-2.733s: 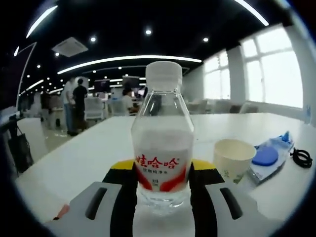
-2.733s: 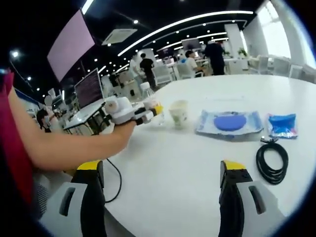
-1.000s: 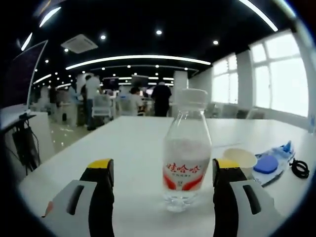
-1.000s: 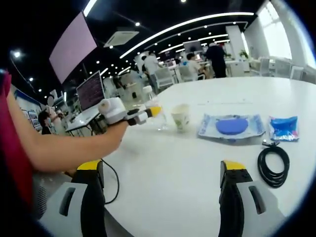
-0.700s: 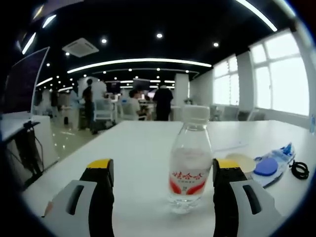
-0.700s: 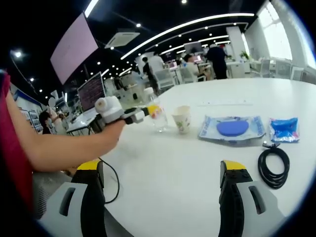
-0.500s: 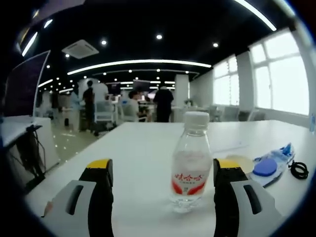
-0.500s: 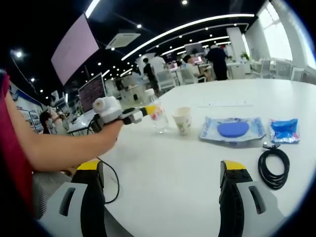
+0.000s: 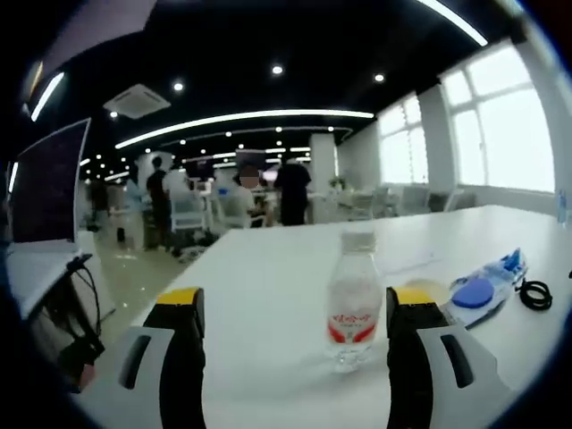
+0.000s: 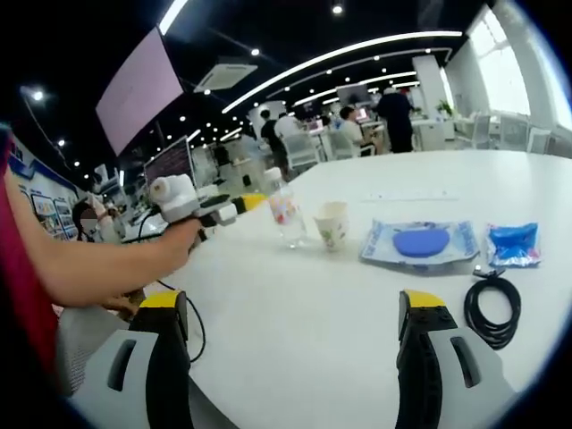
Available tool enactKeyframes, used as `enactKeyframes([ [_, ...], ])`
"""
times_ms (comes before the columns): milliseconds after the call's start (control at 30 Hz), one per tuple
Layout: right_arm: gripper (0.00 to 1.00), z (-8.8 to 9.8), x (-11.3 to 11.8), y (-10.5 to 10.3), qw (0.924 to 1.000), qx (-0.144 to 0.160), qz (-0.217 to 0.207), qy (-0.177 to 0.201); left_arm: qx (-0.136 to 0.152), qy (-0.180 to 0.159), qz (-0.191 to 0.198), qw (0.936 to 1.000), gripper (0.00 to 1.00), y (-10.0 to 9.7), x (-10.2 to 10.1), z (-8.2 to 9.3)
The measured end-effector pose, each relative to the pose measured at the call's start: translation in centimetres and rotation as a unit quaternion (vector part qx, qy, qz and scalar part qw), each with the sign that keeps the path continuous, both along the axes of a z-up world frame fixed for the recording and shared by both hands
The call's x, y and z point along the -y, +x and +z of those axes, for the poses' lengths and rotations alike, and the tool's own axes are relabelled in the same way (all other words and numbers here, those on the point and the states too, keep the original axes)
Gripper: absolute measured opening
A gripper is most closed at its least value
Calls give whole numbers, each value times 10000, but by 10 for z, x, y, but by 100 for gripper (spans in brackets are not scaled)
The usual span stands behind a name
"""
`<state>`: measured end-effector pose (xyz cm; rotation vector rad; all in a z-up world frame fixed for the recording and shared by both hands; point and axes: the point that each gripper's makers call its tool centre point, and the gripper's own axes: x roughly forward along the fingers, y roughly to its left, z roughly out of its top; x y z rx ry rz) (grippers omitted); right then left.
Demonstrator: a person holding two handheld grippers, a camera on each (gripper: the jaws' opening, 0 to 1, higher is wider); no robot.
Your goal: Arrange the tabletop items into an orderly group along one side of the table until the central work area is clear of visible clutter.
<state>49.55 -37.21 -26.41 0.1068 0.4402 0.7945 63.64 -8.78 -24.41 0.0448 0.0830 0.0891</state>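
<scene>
Now the water bottle (image 9: 354,299) stands upright beside the paper cup (image 10: 332,225) near the worktop (image 10: 357,313) edge, starting the row; both tools gape wide, empty.

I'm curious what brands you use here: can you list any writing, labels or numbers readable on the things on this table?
Water bottle: red print on its white label, too small and blurred to read.
Paper cup: a faint greenish mark, not readable.
Clear packet with the blue disc: no readable text.
Blue packet: no readable text.
Monitor behind the table: lines on the screen, too small to read.
</scene>
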Motion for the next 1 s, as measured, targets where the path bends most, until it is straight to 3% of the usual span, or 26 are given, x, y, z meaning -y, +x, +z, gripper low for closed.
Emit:
enactKeyframes([
  [533, 97, 13, 14, -1, 9996, 191, -211, -17, 252, -34, -138, 9996, 81, -38, -6, 46],
  [1000, 97, 25, 48, -1, 9972, 400, -616, -131, 541, -338, -543, 9965, 81, -64, 18, 77],
])
